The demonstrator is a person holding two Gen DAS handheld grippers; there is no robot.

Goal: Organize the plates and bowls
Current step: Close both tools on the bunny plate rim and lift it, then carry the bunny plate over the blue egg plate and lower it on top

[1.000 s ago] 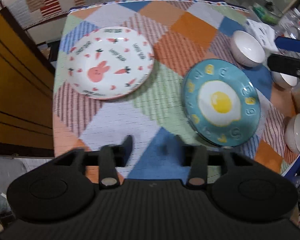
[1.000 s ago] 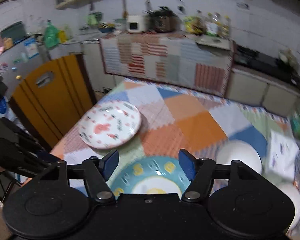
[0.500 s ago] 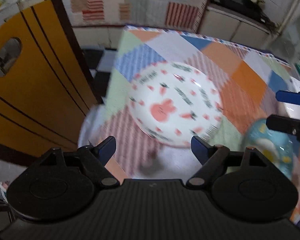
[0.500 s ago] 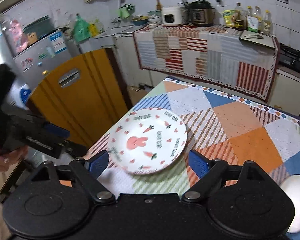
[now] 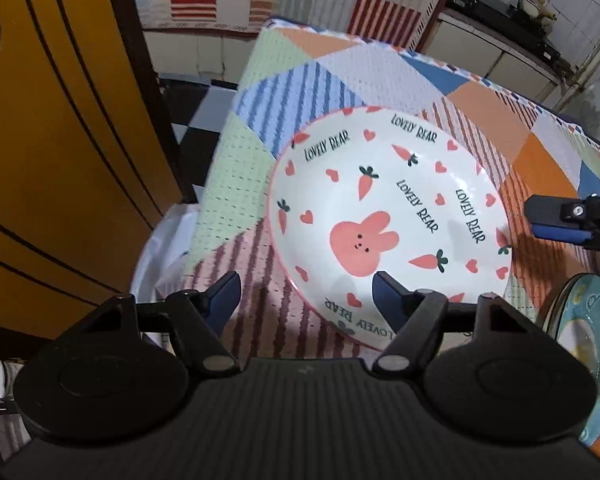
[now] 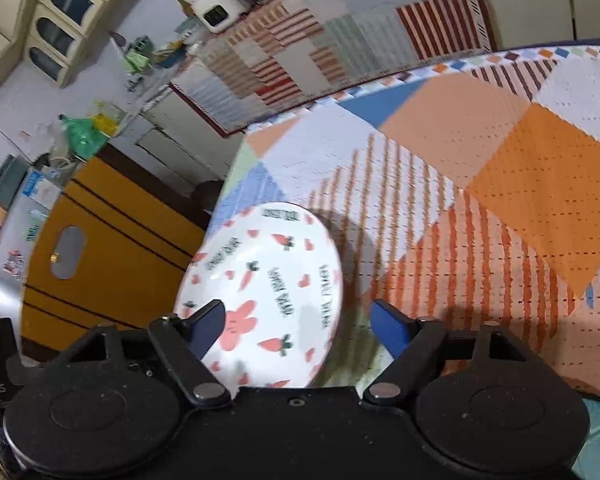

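Note:
A white plate with a pink rabbit and carrots lies on the patchwork tablecloth near its left edge. My left gripper is open, its fingers straddling the plate's near rim just above it. My right gripper is open over the same plate from the other side; it also shows in the left wrist view by the plate's right rim. A blue plate with a fried-egg picture lies at the right.
A yellow wooden door stands close to the table's left edge, with checkered floor between. Kitchen counters with a patchwork cover run behind the table.
Both grippers have moved closer to the rabbit plate, which now fills more of each view. The left gripper's fingers now reach its near rim. Both stay open.

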